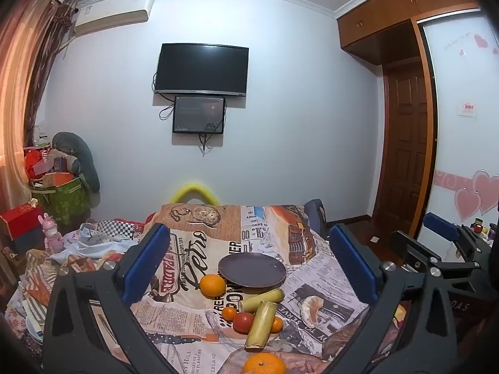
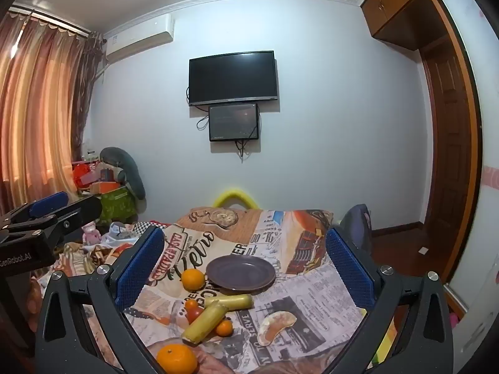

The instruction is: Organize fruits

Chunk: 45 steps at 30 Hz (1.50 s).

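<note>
Both hand-held grippers stand spread wide and hold nothing: the left hand-held gripper [image 1: 249, 255] and the right hand-held gripper [image 2: 244, 257] each frame the purple plate [image 1: 252, 270] on the printed cloth [image 1: 324, 283]. An orange [image 1: 212, 285] touches the plate's left rim; two yellow-green sticks [image 1: 261, 324], a tomato [image 1: 243, 322], small oranges and a peeled citrus piece [image 1: 311, 310] lie nearer than the plate. Only the left view shows heart stickers [image 1: 477, 196] right of the plate; only the right view shows the window curtain [image 2: 37, 109] fully.

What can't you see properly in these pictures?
- Nearest orange: cut off by the bottom edge, left wrist view.
- Red fruit: partly hidden behind a yellow stick, right wrist view.
- Tablet screen: too dim and small to read.
- Plate: empty; its underside hidden.
</note>
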Each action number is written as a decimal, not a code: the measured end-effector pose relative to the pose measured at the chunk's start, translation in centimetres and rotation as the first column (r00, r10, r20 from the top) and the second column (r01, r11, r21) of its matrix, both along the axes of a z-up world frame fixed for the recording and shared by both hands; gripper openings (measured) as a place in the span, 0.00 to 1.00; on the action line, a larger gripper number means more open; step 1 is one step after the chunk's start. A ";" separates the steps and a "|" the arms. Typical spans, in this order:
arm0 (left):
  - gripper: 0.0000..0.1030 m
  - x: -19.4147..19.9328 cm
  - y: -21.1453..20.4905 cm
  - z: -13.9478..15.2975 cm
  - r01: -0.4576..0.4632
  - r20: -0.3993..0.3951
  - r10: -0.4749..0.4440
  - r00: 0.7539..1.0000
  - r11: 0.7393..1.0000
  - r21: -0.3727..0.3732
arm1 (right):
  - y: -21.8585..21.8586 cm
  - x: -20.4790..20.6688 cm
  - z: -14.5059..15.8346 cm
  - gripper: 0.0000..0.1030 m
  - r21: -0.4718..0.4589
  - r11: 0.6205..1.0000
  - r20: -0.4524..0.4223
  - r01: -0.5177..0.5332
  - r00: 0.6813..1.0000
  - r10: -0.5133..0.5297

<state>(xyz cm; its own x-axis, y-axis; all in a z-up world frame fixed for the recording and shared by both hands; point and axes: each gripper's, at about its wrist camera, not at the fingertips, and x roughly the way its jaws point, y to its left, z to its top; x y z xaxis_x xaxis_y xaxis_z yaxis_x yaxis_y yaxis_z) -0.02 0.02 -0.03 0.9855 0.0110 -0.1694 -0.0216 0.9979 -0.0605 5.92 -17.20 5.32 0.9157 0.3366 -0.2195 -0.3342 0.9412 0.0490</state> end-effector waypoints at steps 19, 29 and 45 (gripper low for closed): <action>1.00 0.2 -0.1 -0.3 0.016 -0.010 -0.016 1.000 1.000 0.010 | -0.1 0.1 -0.1 1.00 0.009 1.000 -0.003 -0.002 1.000 0.002; 1.00 0.2 0.0 -0.6 0.013 -0.010 -0.013 1.000 1.000 0.012 | -0.3 -0.1 0.1 1.00 0.012 1.000 -0.005 0.000 1.000 0.000; 1.00 0.2 0.2 -0.4 0.019 -0.013 -0.019 1.000 1.000 0.014 | -0.4 0.0 0.1 1.00 0.012 1.000 -0.004 -0.001 1.000 0.001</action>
